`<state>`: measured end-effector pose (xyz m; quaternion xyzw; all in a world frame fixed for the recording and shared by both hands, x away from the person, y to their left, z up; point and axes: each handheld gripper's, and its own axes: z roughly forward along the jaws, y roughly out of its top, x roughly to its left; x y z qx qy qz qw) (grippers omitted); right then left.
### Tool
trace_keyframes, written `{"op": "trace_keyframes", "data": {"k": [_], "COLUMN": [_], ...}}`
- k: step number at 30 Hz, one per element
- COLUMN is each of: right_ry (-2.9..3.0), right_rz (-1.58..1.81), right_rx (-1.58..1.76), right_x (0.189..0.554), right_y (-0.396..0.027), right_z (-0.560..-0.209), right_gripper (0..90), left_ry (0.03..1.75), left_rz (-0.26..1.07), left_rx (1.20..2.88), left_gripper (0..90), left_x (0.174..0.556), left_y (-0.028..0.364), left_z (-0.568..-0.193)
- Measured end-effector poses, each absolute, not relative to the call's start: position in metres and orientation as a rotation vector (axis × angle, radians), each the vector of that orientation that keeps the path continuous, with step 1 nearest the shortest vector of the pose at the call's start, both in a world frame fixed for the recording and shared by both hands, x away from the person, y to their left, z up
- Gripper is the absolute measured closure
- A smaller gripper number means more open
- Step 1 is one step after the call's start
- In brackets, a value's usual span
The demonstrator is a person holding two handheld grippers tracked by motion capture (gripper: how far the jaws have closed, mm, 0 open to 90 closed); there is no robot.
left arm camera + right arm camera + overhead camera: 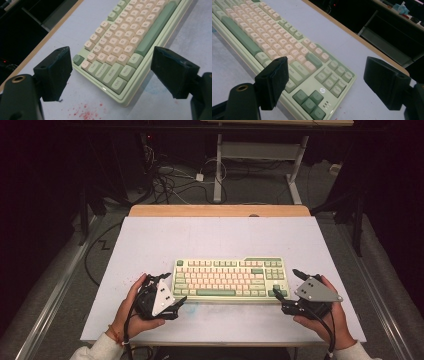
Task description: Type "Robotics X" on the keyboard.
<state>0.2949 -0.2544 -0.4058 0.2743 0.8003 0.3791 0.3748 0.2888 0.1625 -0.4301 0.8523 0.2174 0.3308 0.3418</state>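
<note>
A pale green keyboard with cream and green keys lies flat on the white table mat, near its front. My left gripper stands open at the keyboard's left end, which sits between the spread jaws without touching them. In the left gripper view the Ctrl corner of the keyboard lies between the jaws of the left gripper. My right gripper is open around the right end. In the right gripper view the arrow-key corner of the keyboard lies inside the right gripper.
A red speckled stain marks the mat near the keyboard's front left corner. The table's wooden back edge runs behind the mat. Beyond it, cables lie on the floor beside a white desk frame.
</note>
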Motion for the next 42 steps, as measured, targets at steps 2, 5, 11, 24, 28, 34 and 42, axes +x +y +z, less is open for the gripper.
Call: {"op": "trace_keyframes", "data": {"k": [2,5,11,24,28,34,42], "right_ry": [2.044,2.041,2.031,2.003,2.0,1.997,1.981], "right_rz": [0.97,0.967,0.967,0.966,0.962,0.964,0.967], "right_rx": [0.718,0.724,0.743,0.803,0.82,0.86,0.919], "right_x": [0.294,0.292,0.291,0.29,0.288,0.288,0.285], "right_y": [-0.256,-0.259,-0.266,-0.285,-0.292,-0.302,-0.315], "right_z": [-0.406,-0.407,-0.41,-0.422,-0.428,-0.435,-0.442], "right_gripper": [20.2,20.2,20.1,19.6,19.3,19.1,18.6], "left_ry": [0.575,0.583,0.605,0.669,0.692,0.731,0.768], "left_rz": [0.858,0.86,0.865,0.828,0.823,0.816,0.795], "left_rx": [2.217,2.215,2.221,2.236,2.258,2.248,2.266], "left_gripper": [16.1,16.1,16.1,16.1,16.1,16.1,16.1], "left_x": [0.288,0.286,0.284,0.283,0.284,0.284,0.284], "left_y": [0.165,0.17,0.178,0.196,0.202,0.211,0.218], "left_z": [-0.431,-0.432,-0.436,-0.45,-0.456,-0.462,-0.471]}}
